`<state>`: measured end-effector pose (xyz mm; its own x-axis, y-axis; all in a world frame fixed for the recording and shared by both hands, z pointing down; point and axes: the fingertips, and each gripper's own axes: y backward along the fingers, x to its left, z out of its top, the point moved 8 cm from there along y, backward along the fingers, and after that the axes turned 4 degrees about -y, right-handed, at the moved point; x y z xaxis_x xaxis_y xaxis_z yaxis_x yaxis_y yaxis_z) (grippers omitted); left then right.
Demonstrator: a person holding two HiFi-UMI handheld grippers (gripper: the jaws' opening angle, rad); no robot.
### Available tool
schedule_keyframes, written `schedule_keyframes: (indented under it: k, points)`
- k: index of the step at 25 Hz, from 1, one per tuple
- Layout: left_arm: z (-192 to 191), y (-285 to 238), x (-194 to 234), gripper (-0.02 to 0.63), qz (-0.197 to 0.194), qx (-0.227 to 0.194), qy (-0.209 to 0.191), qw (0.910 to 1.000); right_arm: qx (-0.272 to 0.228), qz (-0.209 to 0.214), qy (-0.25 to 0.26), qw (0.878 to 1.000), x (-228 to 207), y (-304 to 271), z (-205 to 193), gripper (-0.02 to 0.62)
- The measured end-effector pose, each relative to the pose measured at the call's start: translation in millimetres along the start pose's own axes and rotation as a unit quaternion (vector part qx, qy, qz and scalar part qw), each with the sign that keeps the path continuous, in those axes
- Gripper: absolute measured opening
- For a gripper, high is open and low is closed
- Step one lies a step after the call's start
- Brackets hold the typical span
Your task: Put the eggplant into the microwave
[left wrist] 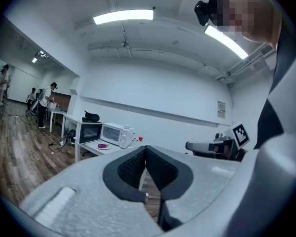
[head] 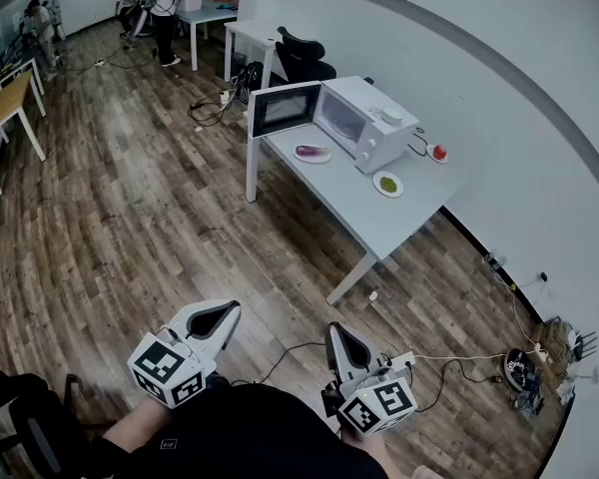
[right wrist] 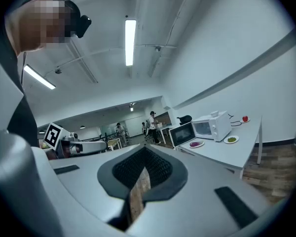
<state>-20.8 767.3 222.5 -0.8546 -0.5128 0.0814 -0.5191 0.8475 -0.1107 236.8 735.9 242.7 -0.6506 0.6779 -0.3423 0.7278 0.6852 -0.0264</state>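
— Wood-floored room, white table [head: 371,218] carrying the microwave [head: 369,120]. Where's the eggplant [head: 307,151]?
— On a plate [head: 326,157] just in front of the microwave, beside its open door [head: 285,108].
— The claws?
— Left gripper [head: 224,313] and right gripper [head: 337,333] are both pinched together, empty, well apart from the microwave.

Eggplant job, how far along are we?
Done: the microwave door stands open. In hand: nothing. The left gripper and right gripper are both shut, empty and far from the table. Left: the eggplant lies on its plate in front of the microwave, so walking up, picking it and putting it inside are all yet to do.
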Motion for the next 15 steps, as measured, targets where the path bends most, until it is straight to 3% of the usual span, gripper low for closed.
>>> schedule_keyframes:
  k: [5, 15]
  points:
    - [1, -7, -9, 0.008, -0.005, 0.002, -0.002, 1.0000, -0.002, -0.002, -0.004, 1.000, -8, 6, 1, 0.014]
    - [-1, -43, -44, 0.008, -0.006, 0.014, -0.002, 0.9999, -0.020, -0.006, -0.069, 0.997, -54, 51, 4, 0.015]
